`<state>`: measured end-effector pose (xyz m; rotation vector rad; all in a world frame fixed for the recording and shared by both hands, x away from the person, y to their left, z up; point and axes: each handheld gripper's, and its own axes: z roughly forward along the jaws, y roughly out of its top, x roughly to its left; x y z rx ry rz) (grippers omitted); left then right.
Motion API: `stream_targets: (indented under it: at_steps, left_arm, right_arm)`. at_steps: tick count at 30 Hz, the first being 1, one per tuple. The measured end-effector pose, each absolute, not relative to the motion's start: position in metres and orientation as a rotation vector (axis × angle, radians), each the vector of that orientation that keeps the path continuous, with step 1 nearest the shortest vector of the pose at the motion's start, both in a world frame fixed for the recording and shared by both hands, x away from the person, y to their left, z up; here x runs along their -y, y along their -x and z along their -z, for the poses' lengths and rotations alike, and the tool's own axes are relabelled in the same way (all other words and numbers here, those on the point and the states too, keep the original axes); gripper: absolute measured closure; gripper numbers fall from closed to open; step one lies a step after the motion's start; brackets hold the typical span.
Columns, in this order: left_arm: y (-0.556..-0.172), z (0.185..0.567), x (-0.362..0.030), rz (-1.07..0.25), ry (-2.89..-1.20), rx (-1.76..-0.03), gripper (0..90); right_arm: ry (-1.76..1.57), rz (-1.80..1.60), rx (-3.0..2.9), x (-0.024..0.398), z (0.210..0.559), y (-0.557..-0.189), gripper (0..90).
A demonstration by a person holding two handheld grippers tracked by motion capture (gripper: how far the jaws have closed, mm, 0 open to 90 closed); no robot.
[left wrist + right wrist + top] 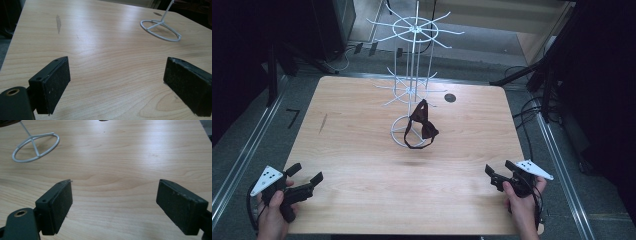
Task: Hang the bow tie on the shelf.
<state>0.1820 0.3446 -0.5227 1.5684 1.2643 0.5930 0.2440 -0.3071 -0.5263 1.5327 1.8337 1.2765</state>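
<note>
Dark maroon bow tie [422,126] hanging from a lower hook of the white wire rack [413,75], drooping over the rack's ring base [398,137] near the middle of the pale wooden desk [362,165]; seemingly looped on the hook by its band, though too small to tell. Left gripper [307,175] resting at the desk's near left corner, well apart from the bow tie, jaws standing wide with bare wood between them. Right gripper [497,175] sitting at the near right edge, jaws spread fully, gripping nothing. Ring base [160,30] showing far off in the left gripper view, and again [35,147] in the right gripper view. Small dark round spot [450,98] lying behind the rack.
</note>
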Motion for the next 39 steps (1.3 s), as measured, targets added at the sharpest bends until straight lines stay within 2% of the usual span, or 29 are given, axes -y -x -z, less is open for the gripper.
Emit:
stream_targets:
  at_steps: [39]
  left_arm:
    - [-0.182,0.523,-0.344,-0.596,-1.568,-1.266,7.6]
  right_arm:
    - [-1.605,-1.16,-1.77,0.375,0.549,-0.202,14.1]
